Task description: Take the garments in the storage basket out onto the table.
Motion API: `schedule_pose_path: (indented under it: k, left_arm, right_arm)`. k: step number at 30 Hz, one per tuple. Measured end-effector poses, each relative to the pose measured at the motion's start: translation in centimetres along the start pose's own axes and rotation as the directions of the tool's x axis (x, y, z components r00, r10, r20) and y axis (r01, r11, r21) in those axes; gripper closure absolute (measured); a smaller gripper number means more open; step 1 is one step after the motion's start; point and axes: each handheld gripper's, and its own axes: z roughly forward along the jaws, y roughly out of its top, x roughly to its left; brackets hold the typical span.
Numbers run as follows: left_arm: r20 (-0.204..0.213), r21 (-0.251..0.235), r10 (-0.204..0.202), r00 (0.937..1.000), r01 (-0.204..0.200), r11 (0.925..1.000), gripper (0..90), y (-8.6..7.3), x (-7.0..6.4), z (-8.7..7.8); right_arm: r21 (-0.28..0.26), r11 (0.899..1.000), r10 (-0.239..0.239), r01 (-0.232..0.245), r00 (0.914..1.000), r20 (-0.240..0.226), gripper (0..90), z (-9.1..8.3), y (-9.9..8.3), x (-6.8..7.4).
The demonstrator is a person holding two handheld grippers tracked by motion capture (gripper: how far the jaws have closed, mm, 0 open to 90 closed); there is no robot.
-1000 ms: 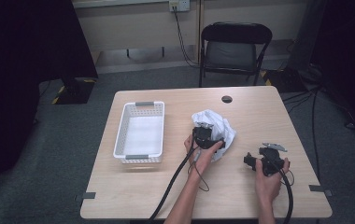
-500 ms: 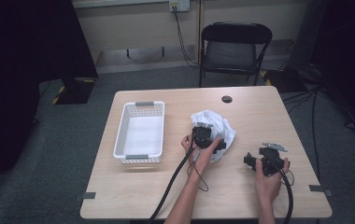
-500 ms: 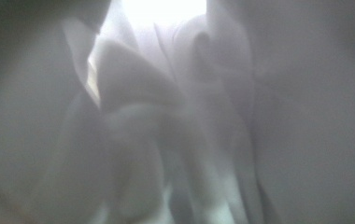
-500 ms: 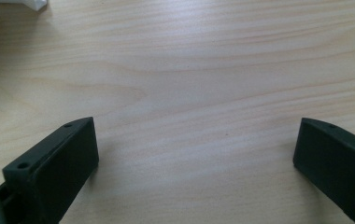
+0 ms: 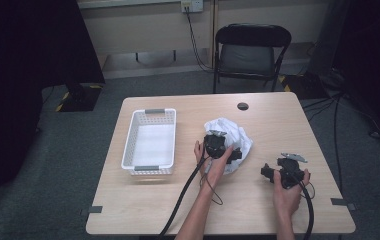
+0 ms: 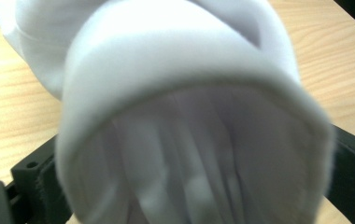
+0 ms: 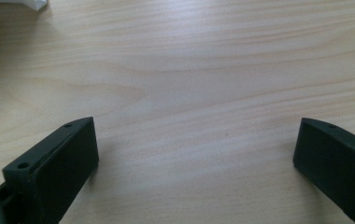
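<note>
My left hand-held gripper (image 5: 226, 152) on white cloth (image 5: 230, 135) mid-worktop (image 5: 258, 210); jaws around bunched fabric, closure unclear. Right hand-held gripper (image 5: 268, 171) wide, idle nearby. Step: grasping. Next: lift, carry left to basket (image 5: 150, 142).

Left gripper (image 5: 226, 151): we see it shift slightly leftward over the white cloth (image 5: 238, 136) between the earlier high views and now.
Left hand (image 5: 213, 162): its fingers spread a little wider around the gripper body than a second ago.
White cloth: its crumpled outline alters slightly beneath the gripper.
</note>
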Motion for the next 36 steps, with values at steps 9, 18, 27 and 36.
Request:
schedule_pose_path:
  k: [9, 18, 27, 36]
  left_arm:
    - [-0.007, -0.030, 0.016, 0.9999, -0.016, 0.9994, 1.1, 0.0, 0.0, -0.9]
    - [-0.024, -0.073, 0.016, 0.9996, -0.018, 0.9972, 1.5, 0.3, 0.0, -2.3]
    - [-0.042, -0.100, 0.025, 0.9988, -0.029, 0.9946, 1.8, 0.4, -0.1, -3.7]
    - [-0.050, -0.112, 0.026, 0.9984, -0.031, 0.9933, 1.6, 0.0, 0.0, -4.4]
  right_arm:
    - [0.000, 1.000, -0.001, 0.001, 1.0000, 0.000, 0.0, 0.0, 0.0, 0.0]
    - [0.000, 1.000, 0.000, 0.000, 1.0000, 0.000, 0.0, 0.0, 0.0, 0.0]
    - [0.000, 1.000, -0.001, 0.001, 1.0000, 0.000, 0.0, 0.0, 0.0, 0.0]
    - [0.000, 1.000, 0.000, 0.000, 1.0000, 0.000, 0.0, 0.0, 0.0, 0.0]
